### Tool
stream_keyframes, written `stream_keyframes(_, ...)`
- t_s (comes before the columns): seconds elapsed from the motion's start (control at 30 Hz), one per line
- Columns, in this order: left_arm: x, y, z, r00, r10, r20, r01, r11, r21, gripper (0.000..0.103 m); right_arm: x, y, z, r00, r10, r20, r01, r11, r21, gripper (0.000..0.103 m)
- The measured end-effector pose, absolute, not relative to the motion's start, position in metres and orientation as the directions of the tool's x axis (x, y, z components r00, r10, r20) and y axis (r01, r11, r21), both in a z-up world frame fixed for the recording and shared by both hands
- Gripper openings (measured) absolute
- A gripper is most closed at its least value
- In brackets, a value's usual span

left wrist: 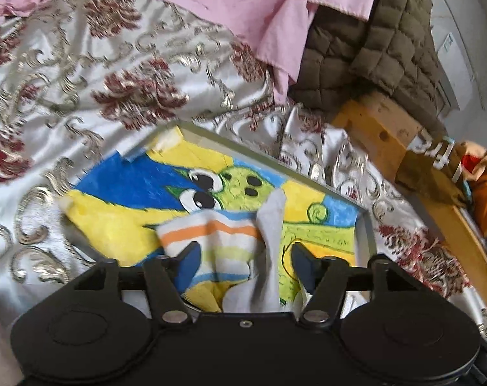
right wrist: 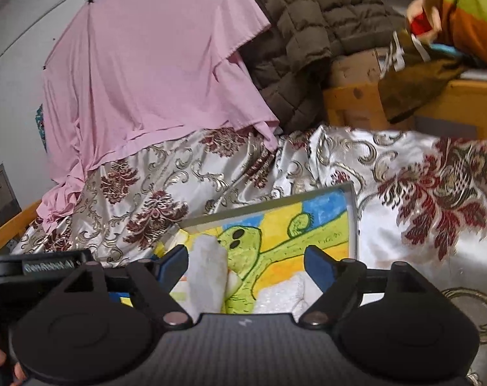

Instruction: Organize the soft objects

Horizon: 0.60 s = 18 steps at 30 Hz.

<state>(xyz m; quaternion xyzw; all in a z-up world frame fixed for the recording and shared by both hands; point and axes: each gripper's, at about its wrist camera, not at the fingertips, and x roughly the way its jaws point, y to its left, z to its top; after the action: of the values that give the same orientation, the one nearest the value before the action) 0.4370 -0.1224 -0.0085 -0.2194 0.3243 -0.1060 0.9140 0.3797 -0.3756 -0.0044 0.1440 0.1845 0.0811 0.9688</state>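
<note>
On the painted tray (left wrist: pixel 362 225), which lies on the floral satin bedspread (left wrist: pixel 82 80), we find the things we are sorting. We take this tray, with its green cartoon creature on yellow and blue, as our landmark.

From the left wrist view, we see the striped sock (left wrist: pixel 211 241), white with orange, green and blue bands, lying on the tray's painted floor toward its near edge. Just right of it, touching it, a grey sock (left wrist: pixel 270 225) rises in a loose fold. Our left gripper (left wrist: pixel 243 257) hangs over the near edge of the tray with its blue pads spread wide; both socks lie between the pads, yet neither pad presses on them.

From the right wrist view, we see a white sock (right wrist: pixel 211 273) lying on the tray near its left part, close beside the left pad. Our right gripper (right wrist: pixel 246 267) also stands apart over the tray's near edge, holding nothing. A white bubbly cloth (right wrist: pixel 282 292) lies on the tray near the right pad.

Beyond the tray's far rim, a pink sheet (right wrist: pixel 153 74) drapes over the bedspread. Right of it, farther from the tray, sits an olive quilted jacket (right wrist: pixel 307 25), and farther right again a colourful bag (right wrist: pixel 462 16) rests on the wooden bed frame (right wrist: pixel 468 96).
</note>
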Motion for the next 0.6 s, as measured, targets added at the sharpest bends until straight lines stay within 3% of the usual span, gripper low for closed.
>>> stream_keyframes(0.4, 0.357, -0.094, 0.039, 0.824, -0.319, -0.469, 0.084, 0.887, -0.455, 0.093, 0.306, -0.354, 0.041, 0.947, 0.199, -0.253, -0.141, 0.963, 0.228, 0.103)
stream_keyframes(0.6, 0.310, -0.081, 0.059, 0.843, -0.321, -0.431, 0.126, 0.898, -0.422, 0.098, 0.268, -0.335, 0.058, 0.957, 0.190, -0.220, -0.152, 0.972, 0.178, 0.103)
